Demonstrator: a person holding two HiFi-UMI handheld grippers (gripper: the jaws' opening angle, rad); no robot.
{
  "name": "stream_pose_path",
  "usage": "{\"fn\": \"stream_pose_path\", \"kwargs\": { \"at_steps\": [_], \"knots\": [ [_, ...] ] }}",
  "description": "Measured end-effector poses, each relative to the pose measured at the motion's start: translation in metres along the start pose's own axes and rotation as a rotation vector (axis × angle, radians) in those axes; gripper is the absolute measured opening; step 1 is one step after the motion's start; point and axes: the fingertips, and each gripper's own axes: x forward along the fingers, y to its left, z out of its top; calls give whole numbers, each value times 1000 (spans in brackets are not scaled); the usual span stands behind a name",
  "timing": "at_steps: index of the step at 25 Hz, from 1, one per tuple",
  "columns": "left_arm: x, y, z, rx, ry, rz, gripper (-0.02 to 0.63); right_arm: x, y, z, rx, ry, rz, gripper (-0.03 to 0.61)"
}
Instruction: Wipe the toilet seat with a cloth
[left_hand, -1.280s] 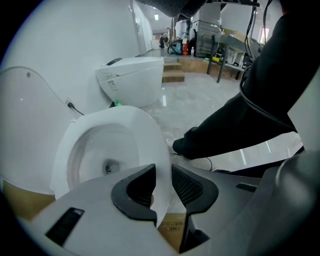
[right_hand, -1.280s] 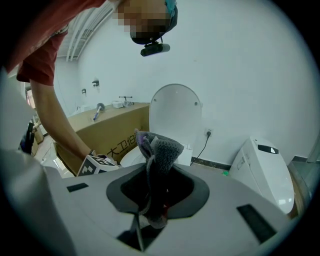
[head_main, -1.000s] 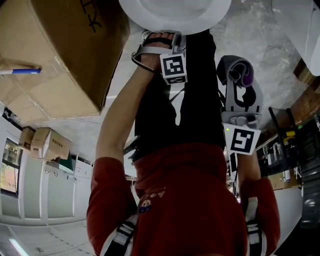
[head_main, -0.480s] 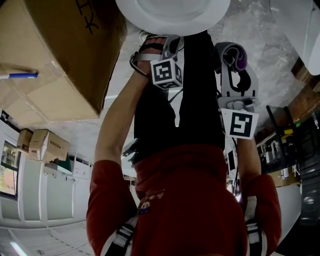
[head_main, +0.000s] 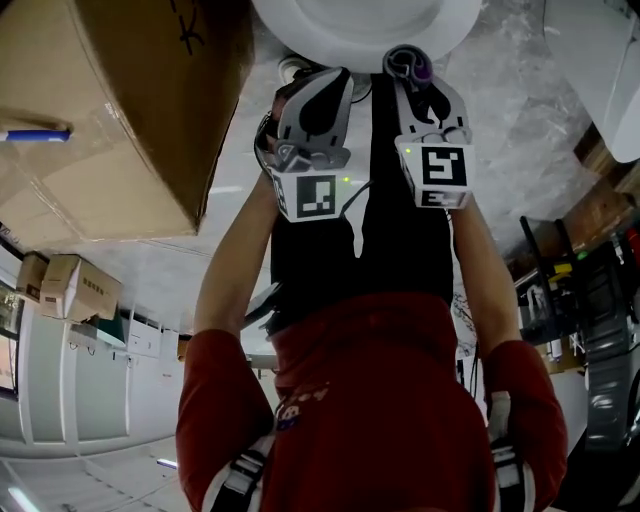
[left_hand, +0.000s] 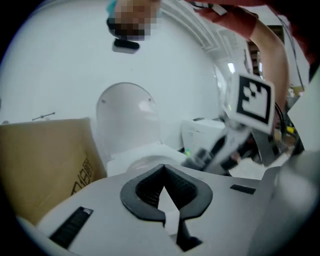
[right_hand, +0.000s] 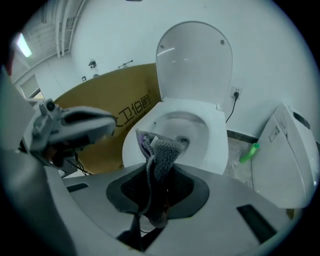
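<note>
The white toilet (head_main: 365, 25) stands with its lid (right_hand: 195, 60) raised and the seat (right_hand: 220, 135) down around the bowl. My right gripper (right_hand: 157, 175) is shut on a grey cloth (right_hand: 162, 150) with purple edging, which sticks up out of the jaws just short of the seat's front rim. In the head view the cloth (head_main: 410, 62) sits right at the bowl's edge. My left gripper (left_hand: 162, 170) is shut with nothing between its jaws and hangs beside the right gripper (left_hand: 235, 135), pointing towards the lid (left_hand: 127, 117).
A large cardboard box (right_hand: 115, 115) stands close against the toilet's left side. A white appliance (right_hand: 285, 150) and a green bottle (right_hand: 248, 153) are on the floor to the right. A power cord runs down the wall behind the seat.
The right gripper has carried the cloth up to the toilet's front rim. The left gripper has rolled over and drawn back from the rim, ending beside the right one.
</note>
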Motion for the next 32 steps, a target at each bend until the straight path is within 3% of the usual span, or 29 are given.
{"fn": "stream_pose_path", "kwargs": {
  "at_steps": [6, 12, 20, 32],
  "knots": [
    [-15, 60, 40, -221, -150, 189, 12, 60, 22, -29, 21, 102, 12, 74],
    [-19, 92, 62, -233, -226, 282, 12, 65, 24, -27, -42, 82, 1, 74],
    [-10, 85, 59, -291, -190, 255, 12, 57, 20, -31, -235, 30, 32, 74],
    [34, 63, 88, -311, -200, 200, 12, 41, -62, -39, -266, 36, -15, 74]
  ]
}}
